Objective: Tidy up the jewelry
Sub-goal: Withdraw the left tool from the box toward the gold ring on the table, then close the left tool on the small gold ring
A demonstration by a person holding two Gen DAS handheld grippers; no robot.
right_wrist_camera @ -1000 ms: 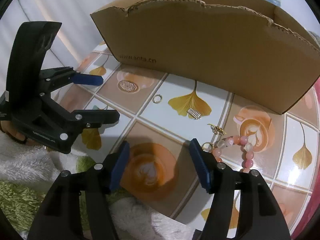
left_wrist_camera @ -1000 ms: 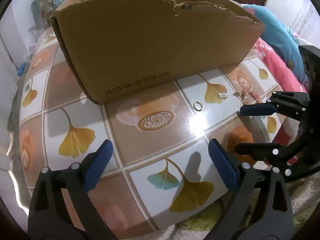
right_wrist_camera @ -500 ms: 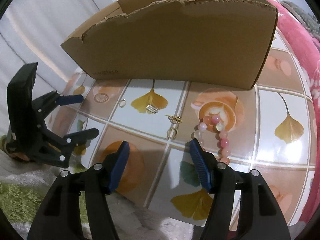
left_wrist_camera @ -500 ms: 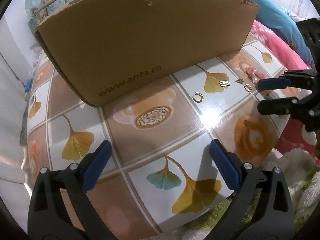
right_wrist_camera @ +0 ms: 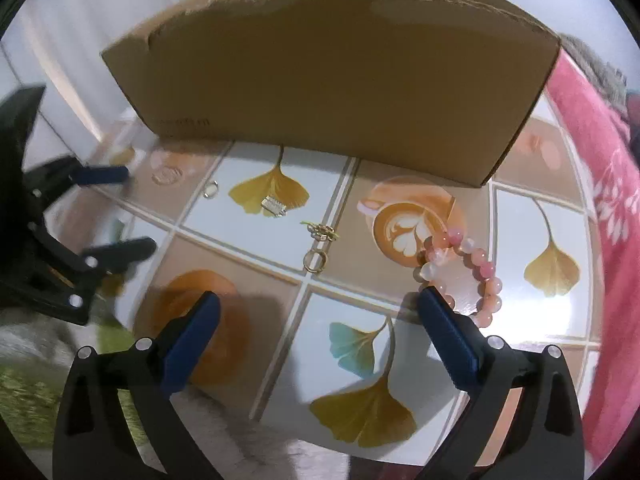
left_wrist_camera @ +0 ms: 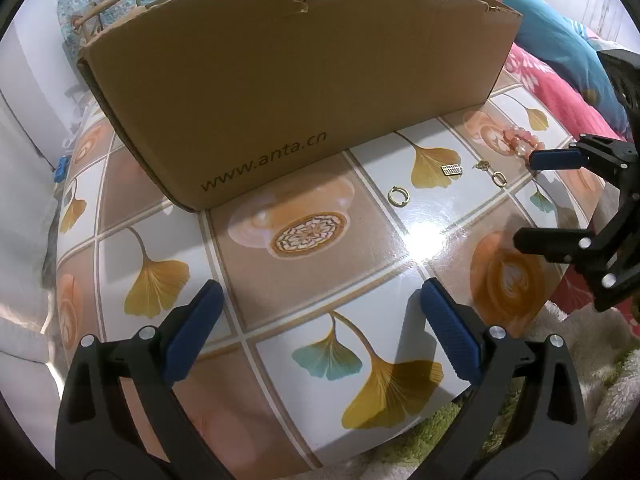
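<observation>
My left gripper (left_wrist_camera: 318, 330) hangs open and empty over the table (left_wrist_camera: 328, 280). Ahead lie a ring (right_wrist_camera: 211, 189), clip (right_wrist_camera: 274, 206), charm (right_wrist_camera: 322, 232), second ring (right_wrist_camera: 314, 260) and bracelet (right_wrist_camera: 460, 268), none boxed yet. My right gripper (right_wrist_camera: 318, 340) has just been opening, empty; next I judge it must close on the bracelet and lift it over the box (right_wrist_camera: 332, 80) wall.

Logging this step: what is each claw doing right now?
Left claw: open, holding nothing.
Right claw: jaws have just been opening; now open wide, nothing between them, pink bead bracelet beside one finger.
</observation>
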